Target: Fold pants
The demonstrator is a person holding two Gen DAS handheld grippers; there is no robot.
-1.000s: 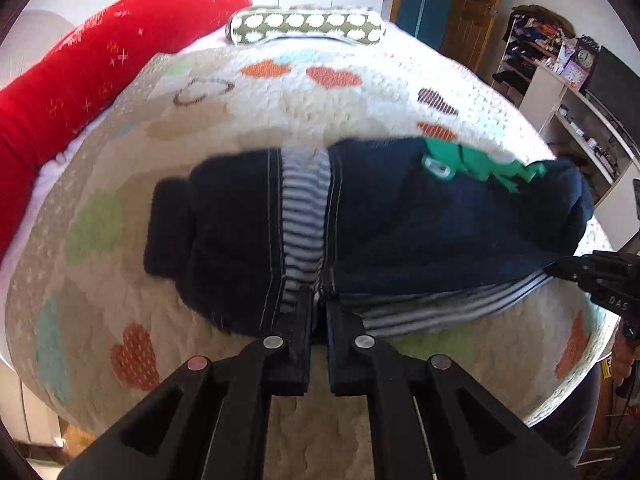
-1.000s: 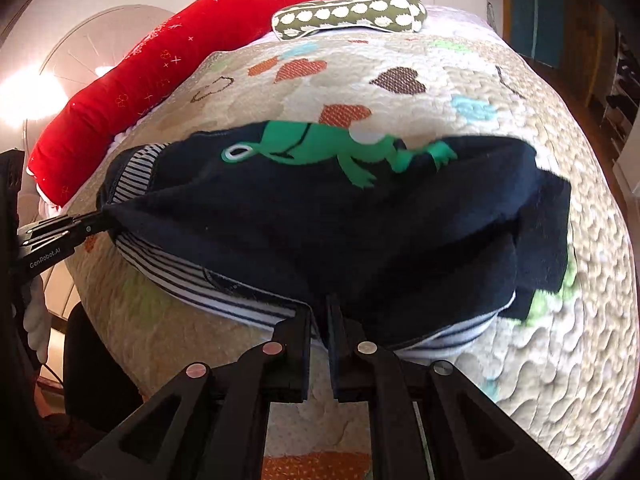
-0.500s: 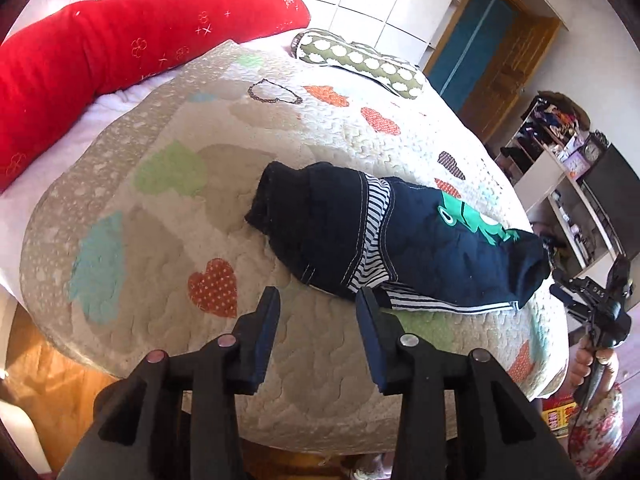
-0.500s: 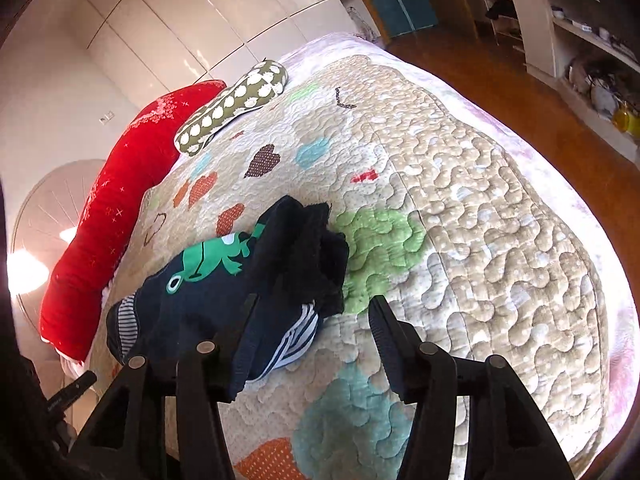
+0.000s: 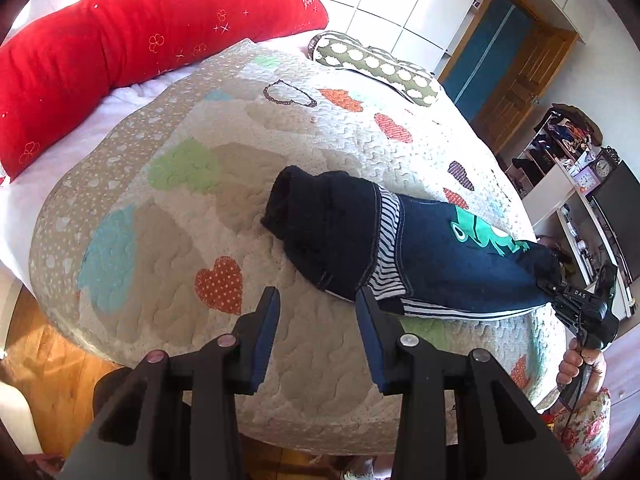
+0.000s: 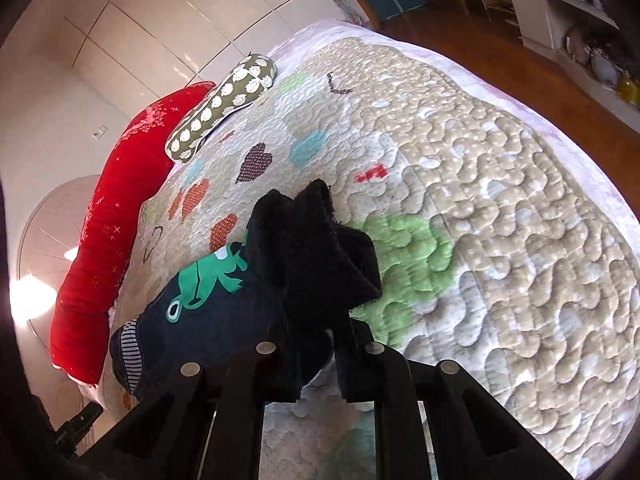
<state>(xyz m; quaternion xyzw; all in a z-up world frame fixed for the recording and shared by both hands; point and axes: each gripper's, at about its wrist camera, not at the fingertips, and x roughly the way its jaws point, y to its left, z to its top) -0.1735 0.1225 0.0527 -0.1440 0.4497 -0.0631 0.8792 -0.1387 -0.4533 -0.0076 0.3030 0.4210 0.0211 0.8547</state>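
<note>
Mid-fold: your left gripper (image 5: pixel 316 312) stood wide open, empty. Your right gripper (image 6: pixel 312 356) pinched the pants (image 5: pixel 420 256); next, carry that end across.

- Left claw (image 5: pixel 317 306): its two black fingers (image 5: pixel 264 320) stand wide apart, holding nothing, hovering above the bed near its front edge.
- Right claw (image 6: pixel 312 344): seen from its own camera, dark cloth fills the gap between its fingers (image 6: pixel 352 360); whether they pinch the cloth cannot be told.
- In the left camera, the right claw (image 5: pixel 554 292) appears at far right, its tip touching the end of the pants.
- A bare hand (image 5: pixel 580 364) grips that claw's handle from below.
</note>
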